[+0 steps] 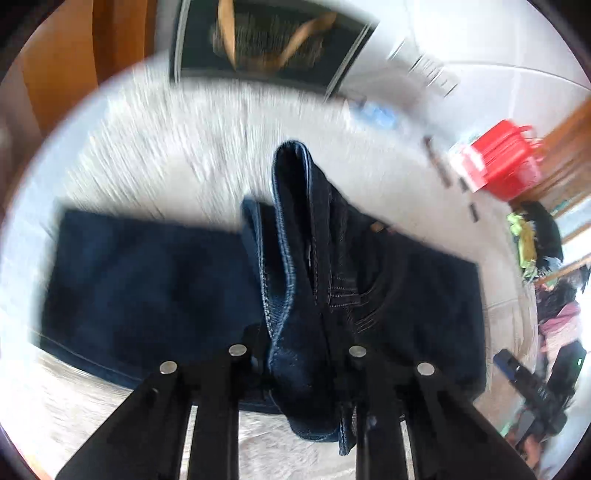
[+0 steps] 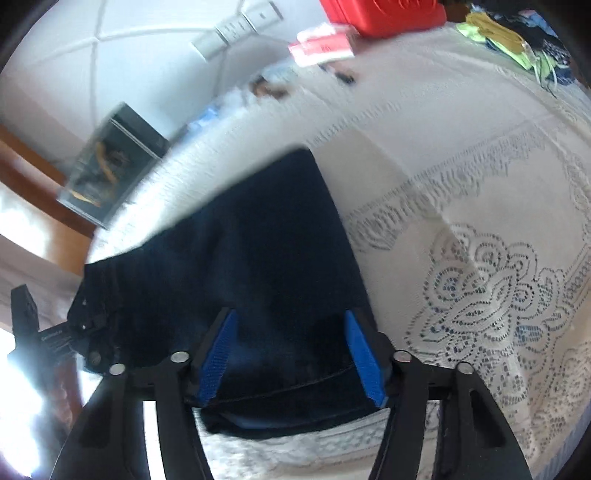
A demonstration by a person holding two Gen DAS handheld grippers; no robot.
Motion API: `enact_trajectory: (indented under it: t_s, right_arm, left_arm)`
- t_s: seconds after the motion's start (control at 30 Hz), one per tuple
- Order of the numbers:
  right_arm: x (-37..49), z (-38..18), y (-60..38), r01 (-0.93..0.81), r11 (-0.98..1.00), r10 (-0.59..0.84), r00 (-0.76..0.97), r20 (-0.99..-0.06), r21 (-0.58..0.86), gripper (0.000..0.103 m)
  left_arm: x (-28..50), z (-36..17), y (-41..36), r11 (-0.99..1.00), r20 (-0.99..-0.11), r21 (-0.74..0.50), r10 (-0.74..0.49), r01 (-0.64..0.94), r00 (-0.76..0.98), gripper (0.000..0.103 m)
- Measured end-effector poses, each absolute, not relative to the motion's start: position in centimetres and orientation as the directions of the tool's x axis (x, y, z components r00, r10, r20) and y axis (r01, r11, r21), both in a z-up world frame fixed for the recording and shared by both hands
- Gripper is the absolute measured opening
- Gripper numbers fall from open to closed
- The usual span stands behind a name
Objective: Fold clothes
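On the lace cloth (image 2: 480, 258), the left tool (image 1: 299, 354) pinches the jeans' (image 1: 147, 288) raised edge; the right tool (image 2: 291, 354) stands released over them.

A bed (image 2: 480, 155) spread with a white lace cover (image 2: 498, 295) carries everything. Dark blue jeans (image 2: 258, 240) lie on it near its edge, partly folded. Well apart from them, toward the far side, sit a red box (image 2: 384, 13), some pink-and-white packets (image 2: 321, 46) and a heap of bright clothes (image 2: 509, 33).

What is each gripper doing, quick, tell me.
Left gripper: shut on the jeans.
Right gripper: open above the jeans.
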State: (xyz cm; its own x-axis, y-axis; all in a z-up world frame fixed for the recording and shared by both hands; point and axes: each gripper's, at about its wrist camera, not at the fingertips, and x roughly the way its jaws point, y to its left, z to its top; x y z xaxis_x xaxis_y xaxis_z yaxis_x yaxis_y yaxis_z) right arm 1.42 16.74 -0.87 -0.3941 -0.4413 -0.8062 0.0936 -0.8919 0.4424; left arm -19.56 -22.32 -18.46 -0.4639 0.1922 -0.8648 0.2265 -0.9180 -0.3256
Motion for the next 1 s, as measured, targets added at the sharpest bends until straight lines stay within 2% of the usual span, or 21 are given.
enact_trajectory:
  t_s: [0.1, 0.17, 0.23, 0.3, 0.37, 0.4, 0.5, 0.57, 0.63, 0.73, 0.8, 0.9, 0.93, 0.97, 1.0]
  right_arm:
    - [3.0, 2.5, 16.3, 0.155, -0.869, -0.487, -0.438, -0.756, 0.47, 0.059]
    - [3.5, 3.9, 14.9, 0.205, -0.842, -0.535, -0.427, -0.729, 0.499, 0.059]
    - [3.7, 3.5, 12.2, 0.243, -0.838, -0.545, -0.404, -0.735, 0.488, 0.059]
    - [3.4, 1.1, 9.4, 0.278, -0.826, -0.561, -0.316, -0.765, 0.491, 0.058]
    - [3.0, -2.6, 7.4, 0.263, -0.869, -0.478, -0.235, -0.846, 0.418, 0.056]
    - [3.1, -3.8, 6.8, 0.257, -0.893, -0.424, -0.203, -0.883, 0.37, 0.049]
    - [3.4, -1.9, 7.0, 0.259, -0.909, -0.39, -0.248, -0.887, 0.327, 0.047]
    - [3.0, 0.0, 7.1, 0.27, -0.912, -0.385, -0.309, -0.87, 0.308, 0.047]
    - [1.7, 1.1, 6.6, 0.278, -0.89, -0.441, -0.333, -0.833, 0.361, 0.047]
    - [0.4, 1.0, 4.5, 0.3, -0.87, -0.479, -0.33, -0.814, 0.39, 0.052]
    - [-1.4, 0.0, 2.2, 0.313, -0.854, -0.503, -0.289, -0.815, 0.416, 0.055]
    - [-3.5, -1.5, 1.5, 0.324, -0.854, -0.496, -0.272, -0.825, 0.407, 0.055]
    - [-4.4, -2.2, 1.6, 0.312, -0.856, -0.494, -0.256, -0.831, 0.413, 0.052]
    - [-5.3, -3.4, 2.3, 0.279, -0.876, -0.459, -0.239, -0.855, 0.393, 0.049]
    - [-6.3, -4.0, 2.4, 0.254, -0.897, -0.42, -0.226, -0.879, 0.363, 0.027]
  left_arm:
    - [-17.3, -14.0, -25.6, -0.95, -0.843, -0.226, 0.08, 0.215, -0.533, 0.019]
    - [-16.3, -13.4, -29.1, -0.953, -0.851, -0.17, 0.014, 0.25, -0.524, 0.019]
    - [-16.7, -16.1, -32.2, -0.951, -0.889, -0.063, -0.083, 0.301, -0.449, 0.022]
    - [-16.8, -20.1, -35.1, -0.933, -0.923, 0.059, -0.186, 0.354, -0.337, 0.031]
    - [-16.8, -23.2, -37.1, -0.907, -0.933, 0.183, -0.282, 0.379, -0.225, 0.033]
    - [-16.4, -23.5, -38.1, -0.893, -0.926, 0.219, -0.317, 0.393, -0.203, 0.034]
    - [-15.4, -19.7, -39.2, -0.874, -0.898, 0.167, -0.326, 0.456, -0.295, 0.057]
    - [-15.3, -17.8, -38.6, -0.893, -0.885, 0.059, -0.254, 0.447, -0.39, 0.083]
    - [-16.3, -17.0, -36.7, -0.915, -0.876, -0.089, -0.117, 0.395, -0.467, 0.086]
    - [-18.5, -18.8, -33.3, -0.939, -0.88, -0.163, -0.001, 0.303, -0.476, 0.086]
    - [-19.8, -20.8, -32.2, -0.955, -0.901, -0.093, -0.041, 0.283, -0.433, 0.086]
    - [-20.8, -23.9, -33.7, -0.934, -0.92, 0.108, -0.224, 0.341, -0.321, 0.086]
    - [-21.0, -24.9, -34.6, -0.926, -0.926, 0.129, -0.241, 0.355, -0.29, 0.091]
    - [-21.0, -25.6, -35.5, -0.922, -0.933, 0.11, -0.225, 0.372, -0.281, 0.103]
    - [-20.9, -26.0, -36.6, -0.913, -0.939, 0.076, -0.201, 0.402, -0.279, 0.103]
